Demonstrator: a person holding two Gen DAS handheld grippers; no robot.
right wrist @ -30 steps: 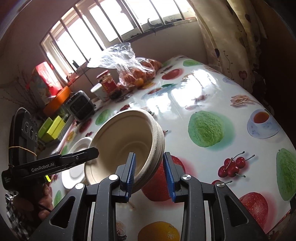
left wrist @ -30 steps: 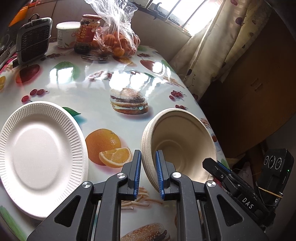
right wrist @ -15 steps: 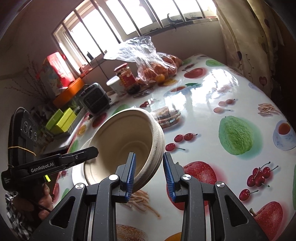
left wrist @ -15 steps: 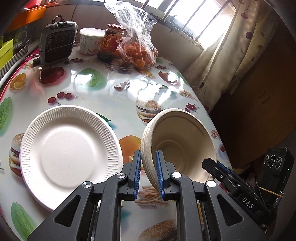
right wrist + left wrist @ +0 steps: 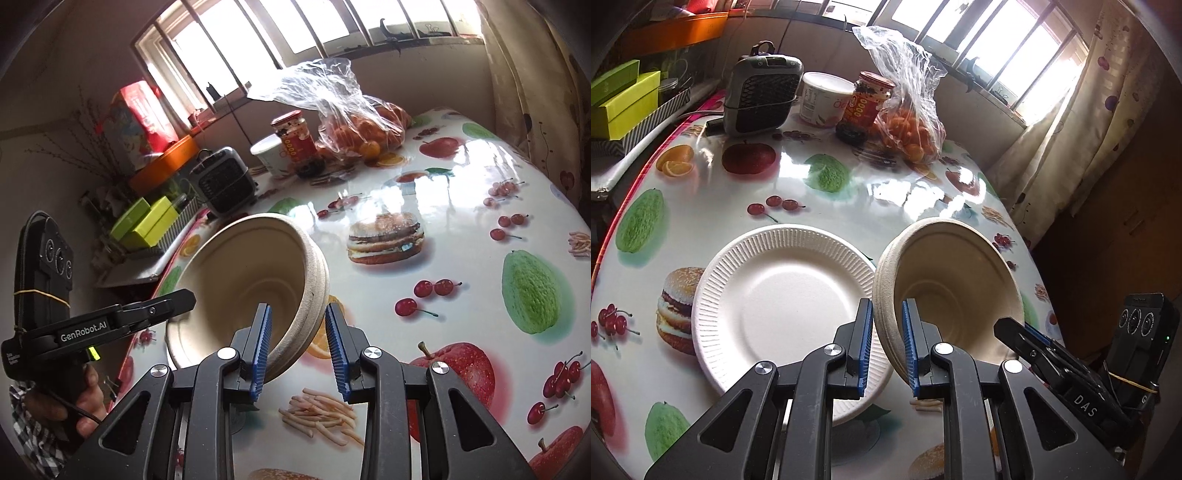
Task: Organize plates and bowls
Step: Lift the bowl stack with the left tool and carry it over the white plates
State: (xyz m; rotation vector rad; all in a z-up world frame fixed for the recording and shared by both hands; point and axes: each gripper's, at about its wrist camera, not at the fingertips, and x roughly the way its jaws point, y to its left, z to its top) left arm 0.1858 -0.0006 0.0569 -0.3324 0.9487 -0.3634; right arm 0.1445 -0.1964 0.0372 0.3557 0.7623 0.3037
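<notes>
Counted: one white paper plate [image 5: 779,306] flat on the bench [image 5: 849,199], one stack of beige bowls [image 5: 945,291] tilted at its three o'clock — pinched by left gripper [image 5: 884,347], straddled loosely by right gripper [image 5: 299,349] — lettered "GenRobot.AI", "DAS".

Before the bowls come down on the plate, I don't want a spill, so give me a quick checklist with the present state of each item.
1. Left gripper clamped on the rim of the bowl stack: ok.
2. Right gripper clamped on the opposite rim: cannot tell; a gap shows beside one of its fingers.
3. Bowl stack nested: ok.
4. Bowl stack level: not ok, tilted.
5. White paper plate bare, flat on the table: ok.
6. Bag of oranges and jar well away from the plate: ok.
</notes>
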